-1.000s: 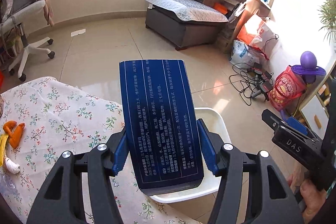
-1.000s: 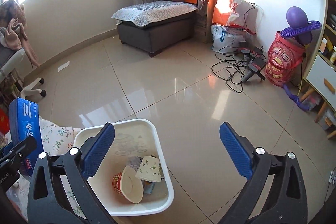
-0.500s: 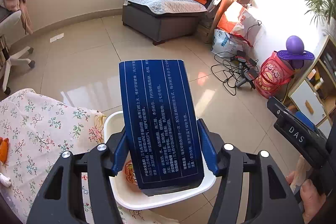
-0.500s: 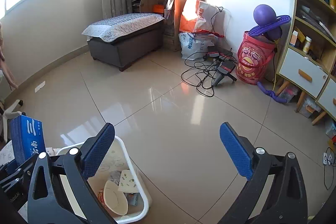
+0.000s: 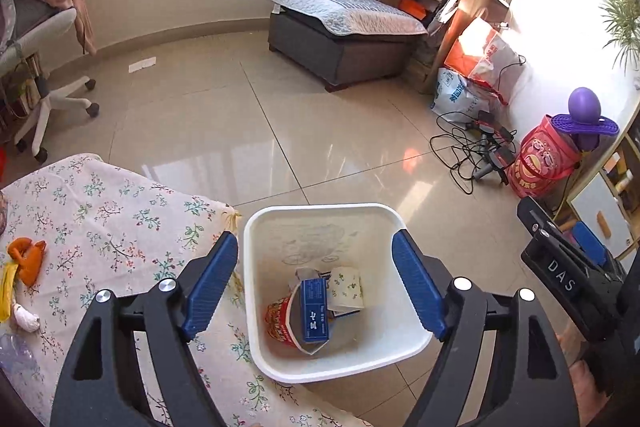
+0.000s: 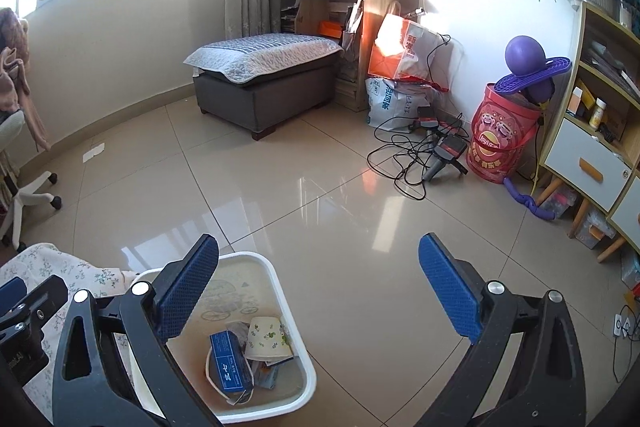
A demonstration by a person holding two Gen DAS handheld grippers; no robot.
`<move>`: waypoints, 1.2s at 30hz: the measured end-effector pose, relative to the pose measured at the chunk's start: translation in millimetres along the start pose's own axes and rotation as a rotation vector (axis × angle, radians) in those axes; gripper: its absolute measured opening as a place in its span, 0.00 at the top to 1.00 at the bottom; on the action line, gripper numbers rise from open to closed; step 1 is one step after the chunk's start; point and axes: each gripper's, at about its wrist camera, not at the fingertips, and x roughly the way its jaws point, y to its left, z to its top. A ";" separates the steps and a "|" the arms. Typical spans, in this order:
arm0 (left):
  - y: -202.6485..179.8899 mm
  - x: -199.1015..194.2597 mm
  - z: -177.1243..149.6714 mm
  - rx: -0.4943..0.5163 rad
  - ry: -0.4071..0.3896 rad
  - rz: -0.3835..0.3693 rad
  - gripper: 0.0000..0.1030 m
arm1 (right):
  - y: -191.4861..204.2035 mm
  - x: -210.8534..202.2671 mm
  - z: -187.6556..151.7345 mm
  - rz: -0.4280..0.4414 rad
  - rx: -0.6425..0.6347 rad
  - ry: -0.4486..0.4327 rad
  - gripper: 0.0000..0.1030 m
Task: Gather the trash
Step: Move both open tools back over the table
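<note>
"DAS" stands in white on the black clamp (image 5: 562,275) at right of the left view. The red bucket (image 6: 498,139) at right of the right view carries a Lay's logo; its other print is illegible.

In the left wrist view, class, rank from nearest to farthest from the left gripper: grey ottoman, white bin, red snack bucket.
1. white bin, directly below the left gripper.
2. red snack bucket, far right on the floor.
3. grey ottoman, across the room by the curtain.
</note>
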 end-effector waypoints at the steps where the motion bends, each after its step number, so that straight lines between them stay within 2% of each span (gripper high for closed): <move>1: 3.6 -5.2 -0.8 0.000 -0.019 0.033 0.20 | 7.5 -3.4 -0.8 0.011 -0.013 -0.004 0.07; 5: 24.9 -23.4 -5.2 -0.026 -0.075 0.141 0.16 | 40.2 -18.3 -5.9 0.058 -0.062 -0.014 0.07; 15: 88.1 -65.4 -23.3 -0.099 -0.155 0.315 0.15 | 106.7 -52.0 -16.1 0.132 -0.180 -0.069 0.07; 26: 157.4 -92.9 -47.2 -0.198 -0.159 0.418 0.12 | 167.7 -78.1 -30.0 0.248 -0.238 -0.053 0.07; 36: 220.1 -116.1 -68.6 -0.288 -0.148 0.491 0.12 | 230.9 -98.4 -52.7 0.305 -0.359 -0.057 0.07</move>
